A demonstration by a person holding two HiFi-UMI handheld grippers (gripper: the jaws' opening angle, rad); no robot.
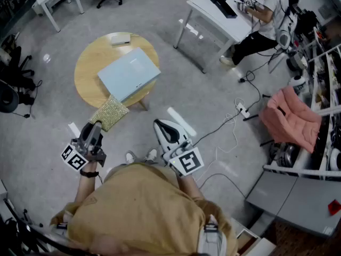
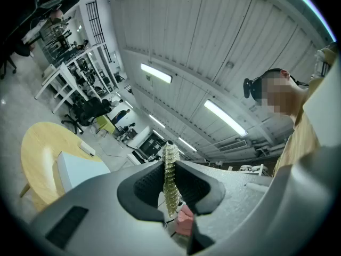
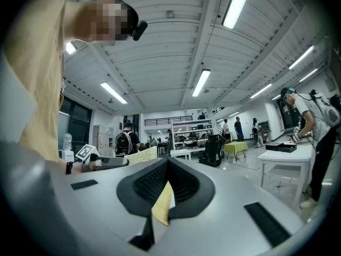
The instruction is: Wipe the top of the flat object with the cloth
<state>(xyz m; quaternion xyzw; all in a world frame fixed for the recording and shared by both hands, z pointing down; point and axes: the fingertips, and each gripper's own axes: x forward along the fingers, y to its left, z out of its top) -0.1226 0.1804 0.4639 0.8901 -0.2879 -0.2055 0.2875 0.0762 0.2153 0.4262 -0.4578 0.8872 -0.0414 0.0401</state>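
A light blue flat object [image 1: 129, 73] lies on the round wooden table [image 1: 90, 63]; in the left gripper view it shows as a pale slab [image 2: 77, 169]. My left gripper [image 1: 98, 126] is held off the table's near edge, shut on a yellow-green textured cloth [image 1: 110, 112]. In its own view that gripper [image 2: 171, 161] pinches the cloth [image 2: 170, 191] edge-on between its jaws. My right gripper [image 1: 160, 126] is to the right over the floor, away from the table. Its jaws [image 3: 168, 164] are together, with a thin yellowish strip low in the gap that I cannot identify.
A small white box [image 1: 120, 39] sits at the table's far edge. White desks [image 1: 221, 12] with a seated person [image 1: 261, 23] stand at the back right. A pink chair [image 1: 290, 119], floor cables and a power strip [image 1: 242, 110] are to the right.
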